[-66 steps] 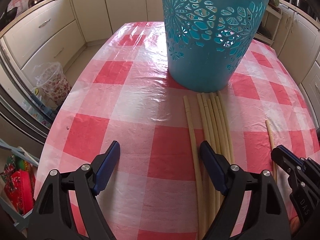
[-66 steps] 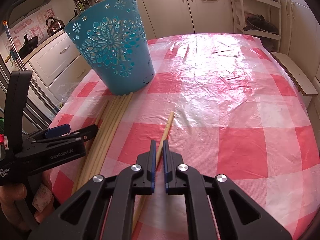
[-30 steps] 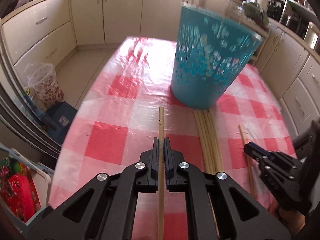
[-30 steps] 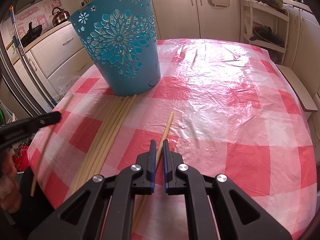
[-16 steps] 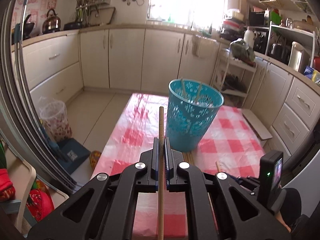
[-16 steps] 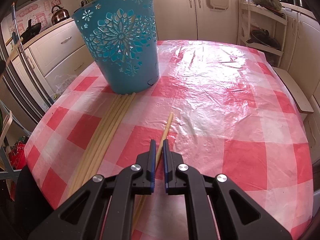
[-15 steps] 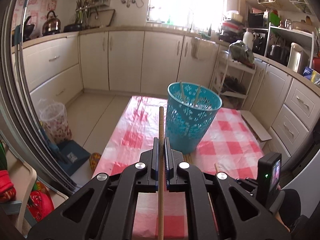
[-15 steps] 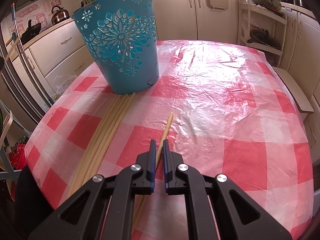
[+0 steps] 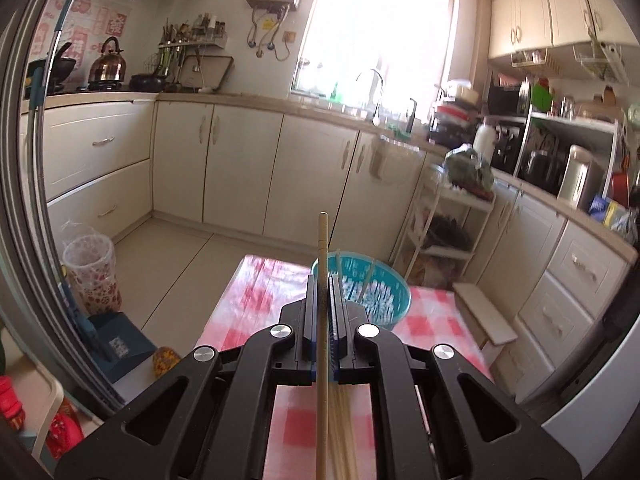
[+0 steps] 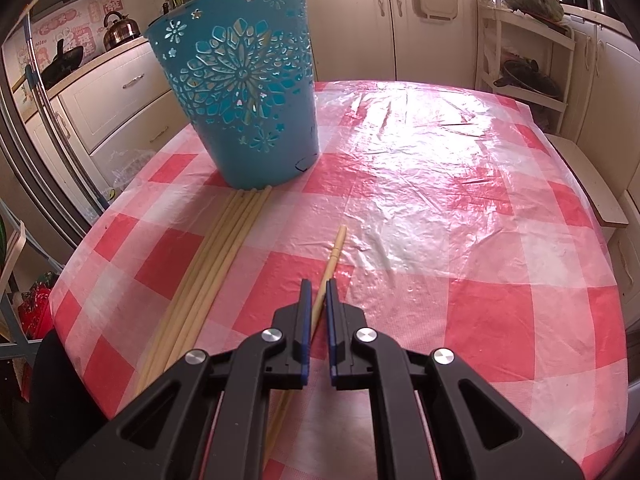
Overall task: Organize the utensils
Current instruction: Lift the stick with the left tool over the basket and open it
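1. Chopstick (image 9: 322, 320) is sitting clamped between the shut jaws of the left gripper (image 9: 322, 280), held high above the table (image 9: 256, 288), tip pointing over the teal basket (image 9: 380, 300).
2. Right gripper (image 10: 316, 292) is pinching a second chopstick (image 10: 334, 252) lying on the checked cloth, near a loose chopstick bundle (image 10: 216, 264) whose far ends are touching the basket's base.
3. Left view alone is showing sticks standing inside the basket, a kettle (image 9: 107, 62) and a window.
4. Wall stickers are carrying unreadable writing.

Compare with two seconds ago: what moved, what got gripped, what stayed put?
The left gripper, open over the table then, closed on one chopstick and lifted it high above the blue basket. The right gripper stays shut on its chopstick, unmoved. The bundle and basket are unchanged.
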`<act>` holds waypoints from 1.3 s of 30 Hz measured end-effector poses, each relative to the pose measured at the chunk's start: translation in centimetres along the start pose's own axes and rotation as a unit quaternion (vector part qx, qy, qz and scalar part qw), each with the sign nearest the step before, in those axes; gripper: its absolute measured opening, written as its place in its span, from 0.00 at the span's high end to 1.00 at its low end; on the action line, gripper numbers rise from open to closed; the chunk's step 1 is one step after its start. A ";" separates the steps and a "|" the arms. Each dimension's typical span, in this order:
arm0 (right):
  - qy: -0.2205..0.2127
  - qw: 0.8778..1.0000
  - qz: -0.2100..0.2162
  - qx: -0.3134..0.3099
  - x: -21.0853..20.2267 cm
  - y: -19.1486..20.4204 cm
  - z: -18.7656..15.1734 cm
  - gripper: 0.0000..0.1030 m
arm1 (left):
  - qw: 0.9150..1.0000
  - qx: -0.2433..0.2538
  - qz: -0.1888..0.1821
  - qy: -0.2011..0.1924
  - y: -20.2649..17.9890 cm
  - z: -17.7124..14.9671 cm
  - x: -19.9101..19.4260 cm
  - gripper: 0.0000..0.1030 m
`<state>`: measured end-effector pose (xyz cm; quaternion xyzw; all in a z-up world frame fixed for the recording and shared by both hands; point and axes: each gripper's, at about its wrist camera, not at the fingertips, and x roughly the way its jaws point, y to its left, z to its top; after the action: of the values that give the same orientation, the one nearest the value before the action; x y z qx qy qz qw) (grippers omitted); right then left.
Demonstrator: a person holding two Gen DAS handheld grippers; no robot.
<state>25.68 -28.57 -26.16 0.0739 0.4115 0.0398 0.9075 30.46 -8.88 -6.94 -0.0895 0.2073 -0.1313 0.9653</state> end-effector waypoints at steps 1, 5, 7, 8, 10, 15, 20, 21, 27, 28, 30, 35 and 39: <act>0.000 1.000 0.001 0.001 0.0 0.0 0.0 0.93 | 1.000 -0.005 -0.003 -0.008 -0.1 0.7 0.3 0.95; 0.001 1.000 0.006 0.004 0.0 -0.2 0.1 0.93 | 0.999 -0.024 -0.017 -0.032 -0.5 3.4 2.3 0.95; 0.001 1.000 0.009 0.007 0.0 -0.4 0.1 0.93 | 0.998 -0.031 -0.020 -0.046 -0.8 4.6 3.3 0.95; 0.001 1.000 0.011 0.008 0.0 -0.5 0.1 0.93 | 0.998 -0.033 -0.021 -0.052 -1.0 5.1 3.8 0.95; 0.002 1.000 0.015 0.012 0.0 -0.6 0.1 0.93 | 0.997 -0.041 -0.020 -0.061 -1.2 6.0 5.4 0.95; 0.004 1.000 0.022 0.015 0.1 -0.7 0.1 0.93 | 0.996 -0.062 -0.020 -0.055 -1.7 7.3 10.5 0.95; 0.005 1.000 0.024 0.015 0.1 -0.7 0.2 0.93 | 0.996 -0.077 -0.012 -0.046 -1.7 6.7 14.8 0.95; 0.005 1.000 0.025 0.015 0.1 -0.7 0.2 0.93 | 0.996 -0.079 -0.008 -0.045 -1.6 6.5 15.6 0.95; 0.006 0.999 0.031 0.019 0.2 -0.8 0.3 0.93 | 0.996 -0.080 0.002 -0.041 -1.3 5.3 18.1 0.95; 0.007 0.999 0.031 0.019 0.2 -0.8 0.3 0.93 | 0.996 -0.077 0.005 -0.039 -1.3 5.1 18.3 0.95; 0.007 0.999 0.031 0.019 0.2 -0.8 0.3 0.93 | 0.997 -0.063 0.013 -0.034 -1.6 4.6 18.7 0.95; 0.007 0.999 0.030 0.019 0.2 -0.8 0.3 0.93 | 0.999 -0.031 0.033 -0.012 -2.1 3.4 19.1 0.95; 0.007 0.999 0.030 0.018 0.2 -0.8 0.4 0.92 | 0.999 -0.016 0.040 0.019 -1.9 2.4 18.7 0.84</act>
<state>26.12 -29.41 -26.24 0.1027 0.4160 0.0603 0.9015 47.46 -15.82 -11.43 -0.0938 0.2308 -0.0911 0.9642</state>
